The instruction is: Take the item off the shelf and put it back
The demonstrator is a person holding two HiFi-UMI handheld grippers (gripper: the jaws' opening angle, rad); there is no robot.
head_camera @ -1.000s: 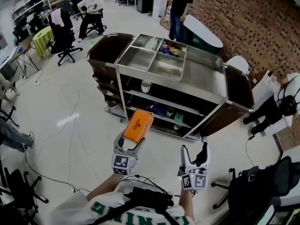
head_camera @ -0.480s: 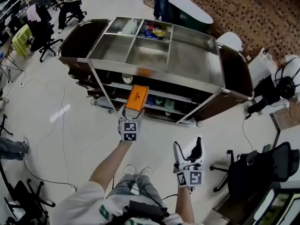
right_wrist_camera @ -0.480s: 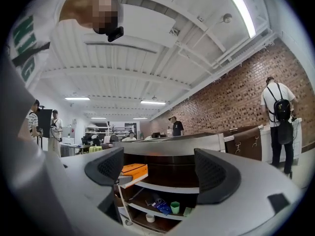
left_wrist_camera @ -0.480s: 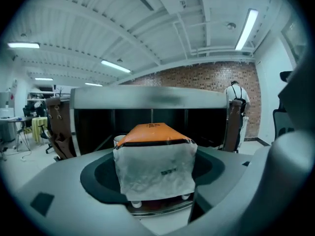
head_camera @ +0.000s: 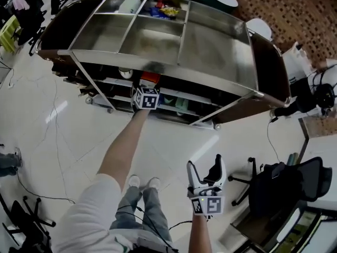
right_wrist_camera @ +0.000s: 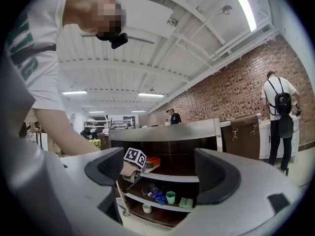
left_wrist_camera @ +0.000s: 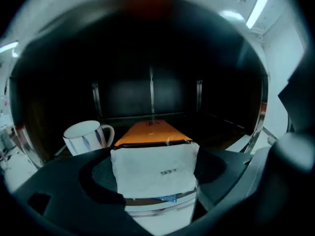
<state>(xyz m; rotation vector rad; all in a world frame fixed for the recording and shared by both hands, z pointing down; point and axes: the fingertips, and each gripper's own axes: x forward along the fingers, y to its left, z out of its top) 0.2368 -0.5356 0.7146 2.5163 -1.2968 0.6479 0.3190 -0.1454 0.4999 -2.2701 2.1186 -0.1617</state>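
The orange box (head_camera: 150, 78) with a white near end lies flat on the cart's upper inner shelf (left_wrist_camera: 216, 132), beside a white mug (left_wrist_camera: 86, 135). My left gripper (head_camera: 147, 87) reaches under the cart's steel top (head_camera: 210, 51). In the left gripper view the orange box (left_wrist_camera: 152, 132) sits between the jaws of the left gripper (left_wrist_camera: 153, 166), which have just been opening; the pads stand at its sides without squeezing it. My right gripper (head_camera: 205, 165) hangs open and empty near my body, away from the cart. The right gripper view shows the orange box (right_wrist_camera: 152, 160) on the shelf.
The lower shelves hold a green cup (right_wrist_camera: 170, 196), a blue packet (right_wrist_camera: 158, 196) and other small items. The top trays hold snack bags (head_camera: 167, 9). A black office chair (head_camera: 284, 183) stands at the right. A person with a backpack (right_wrist_camera: 279, 117) stands by a counter.
My left arm has stretched forward and down, carrying the orange box from near my body into the cart's upper shelf. The right gripper has sunk a little.
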